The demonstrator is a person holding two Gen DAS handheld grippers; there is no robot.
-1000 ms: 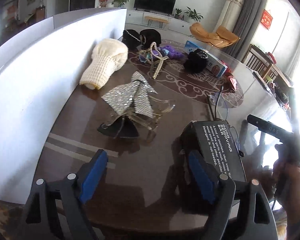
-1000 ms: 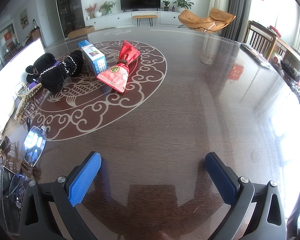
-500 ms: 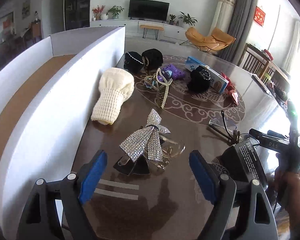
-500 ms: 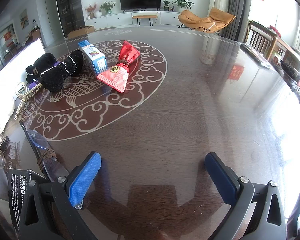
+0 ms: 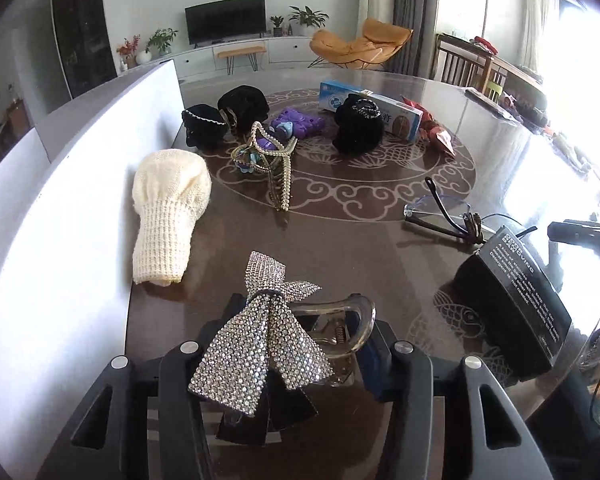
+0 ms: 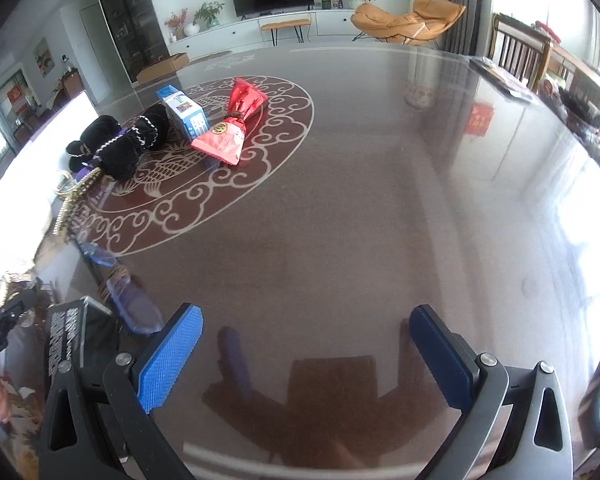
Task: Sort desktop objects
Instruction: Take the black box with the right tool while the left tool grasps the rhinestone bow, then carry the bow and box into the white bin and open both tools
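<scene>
1. A dark glossy table (image 6: 380, 208) with a pale scroll medallion fills a bright living room.
2. The left hand-held gripper (image 5: 300, 344) is clenched on a clear claw clip (image 5: 340, 328) carrying a rhinestone bow (image 5: 260, 344), drawn in between its fingers.
3. Ahead to its left lies a cream knit hat (image 5: 168, 208) against a white board (image 5: 60, 208); to its right, a black box (image 5: 512, 300).
4. The right hand-held gripper (image 6: 306, 354) hovers released over bare table, with a red packet (image 6: 230, 128) far ahead to its left.

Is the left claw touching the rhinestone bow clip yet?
Cannot tell. In the left wrist view the left claw brackets the rhinestone bow clip, but the bow covers both pads, so neither contact nor a gap shows.
</scene>
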